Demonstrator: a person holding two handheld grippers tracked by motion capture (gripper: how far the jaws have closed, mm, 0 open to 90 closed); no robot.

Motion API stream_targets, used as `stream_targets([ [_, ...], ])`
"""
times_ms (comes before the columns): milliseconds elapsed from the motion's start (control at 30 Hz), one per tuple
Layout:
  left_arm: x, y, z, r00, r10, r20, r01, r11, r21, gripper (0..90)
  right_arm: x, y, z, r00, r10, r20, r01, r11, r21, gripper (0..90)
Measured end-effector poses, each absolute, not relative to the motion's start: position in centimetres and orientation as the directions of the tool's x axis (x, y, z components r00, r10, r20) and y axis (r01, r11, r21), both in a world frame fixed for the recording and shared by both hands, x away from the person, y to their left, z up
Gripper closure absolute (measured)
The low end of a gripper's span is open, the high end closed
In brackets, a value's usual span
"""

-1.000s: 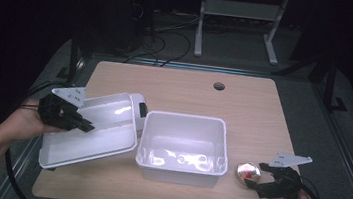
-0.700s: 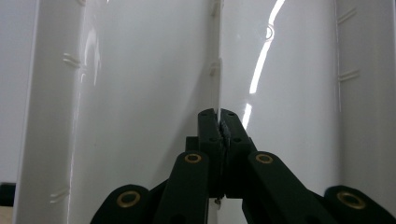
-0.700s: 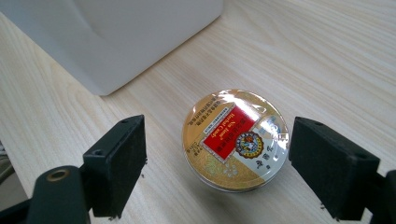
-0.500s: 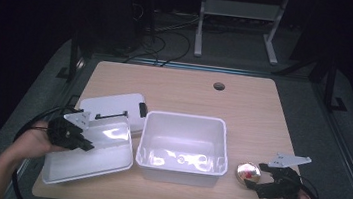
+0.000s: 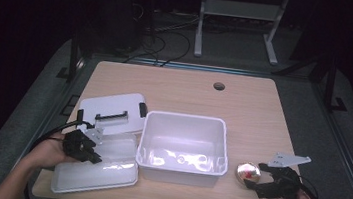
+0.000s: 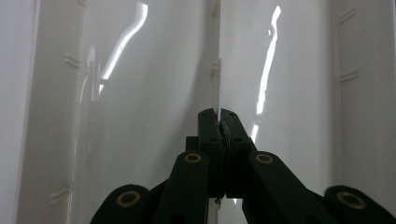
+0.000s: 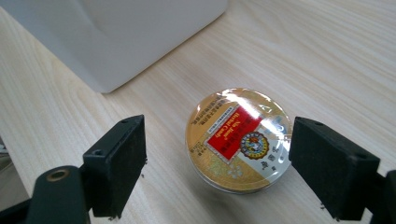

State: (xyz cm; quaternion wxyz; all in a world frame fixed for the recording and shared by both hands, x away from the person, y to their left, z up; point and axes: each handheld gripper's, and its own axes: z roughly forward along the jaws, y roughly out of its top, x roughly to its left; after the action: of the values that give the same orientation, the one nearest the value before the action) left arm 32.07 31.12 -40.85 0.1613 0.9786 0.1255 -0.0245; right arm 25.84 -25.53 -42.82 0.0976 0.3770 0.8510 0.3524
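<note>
A translucent white lid (image 5: 101,166) lies tilted at the table's front left, beside an open white bin (image 5: 184,125). My left gripper (image 5: 89,151) is shut on the lid's near-left edge. In the left gripper view the jaws (image 6: 218,114) pinch a thin rib of the lid (image 6: 140,93). A round gold tin (image 5: 248,171) with a red label sits on the table right of the bin. My right gripper (image 5: 258,183) stands open just in front of it. In the right gripper view the tin (image 7: 239,137) lies between the wide-apart jaws (image 7: 224,163), nearer the right one.
A flat white lid with a black handle (image 5: 113,110) lies behind the translucent lid, left of the bin. The bin's corner (image 7: 116,32) stands close behind the tin. The wooden table (image 5: 190,91) has a cable hole (image 5: 219,86) at the back.
My left gripper has come down and toward the front left with the translucent lid, uncovering the handled lid behind it. The right gripper and the tin have stayed put.
</note>
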Motion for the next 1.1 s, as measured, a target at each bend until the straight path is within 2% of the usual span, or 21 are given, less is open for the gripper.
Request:
stream_targets([
  [500,32.9,30.5,-42.0,0.971,0.218,-0.096,0.236,-0.926,0.293,88.2,25.8,-25.3,-42.8,-0.705,0.702,0.098,0.570,0.480,0.667,18.3],
  [733,32.2,30.8,-41.1,0.970,0.230,-0.082,0.244,-0.905,0.348,75.5,25.9,-24.9,-42.9,-0.715,0.694,0.082,0.566,0.507,0.650,17.9],
  [833,32.0,30.9,-40.2,0.965,0.251,-0.077,0.261,-0.883,0.390,62.8,26.1,-24.6,-42.7,-0.720,0.689,0.080,0.567,0.519,0.640,17.1],
  [867,32.0,30.9,-40.0,0.964,0.257,-0.072,0.264,-0.874,0.407,62.8,26.1,-24.6,-42.7,-0.720,0.689,0.080,0.567,0.519,0.640,17.1],
  [967,31.7,31.0,-39.2,0.956,0.289,-0.058,0.282,-0.838,0.467,53.7,26.5,-24.3,-42.6,-0.732,0.679,0.057,0.564,0.557,0.610,16.9],
  [1100,31.4,31.1,-38.5,0.946,0.322,-0.030,0.292,-0.812,0.505,49.5,26.8,-24.3,-42.3,-0.733,0.678,0.049,0.571,0.576,0.585,16.3],
])
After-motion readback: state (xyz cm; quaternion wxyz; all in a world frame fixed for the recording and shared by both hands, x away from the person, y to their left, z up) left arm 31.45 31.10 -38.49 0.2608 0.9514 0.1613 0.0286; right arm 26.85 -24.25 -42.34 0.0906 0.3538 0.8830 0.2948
